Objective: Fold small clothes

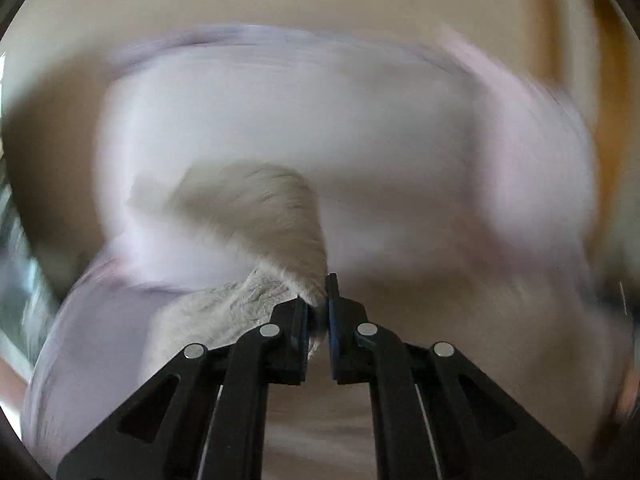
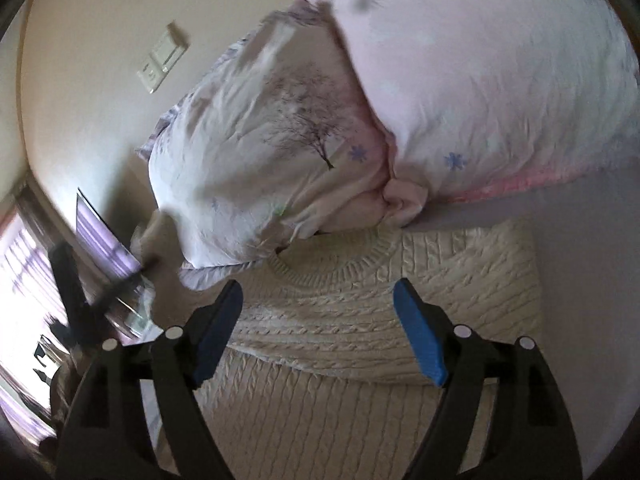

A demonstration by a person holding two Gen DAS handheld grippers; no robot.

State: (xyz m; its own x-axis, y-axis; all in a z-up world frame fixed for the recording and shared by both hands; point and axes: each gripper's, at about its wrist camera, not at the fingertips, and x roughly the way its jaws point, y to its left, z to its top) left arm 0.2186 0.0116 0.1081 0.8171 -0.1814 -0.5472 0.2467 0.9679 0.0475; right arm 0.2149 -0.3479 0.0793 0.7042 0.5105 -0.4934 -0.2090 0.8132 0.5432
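Note:
A cream cable-knit sweater (image 2: 360,304) lies on the bed, collar toward the pillows, partly folded over itself. My right gripper (image 2: 318,332) is open and empty just above it, blue pads spread wide. In the blurred left wrist view my left gripper (image 1: 318,308) is shut on a piece of the cream sweater (image 1: 256,216), which trails away from the jaws to the upper left. The left gripper also shows blurred at the left of the right wrist view (image 2: 80,300), holding a cream sleeve end (image 2: 156,228).
Two pale pillows with tree and flower prints (image 2: 280,140) (image 2: 500,80) lie behind the sweater. A grey-lilac bed sheet (image 2: 580,300) is to the right. A beige wall with a switch plate (image 2: 164,56) and a bright window (image 2: 24,272) are at left.

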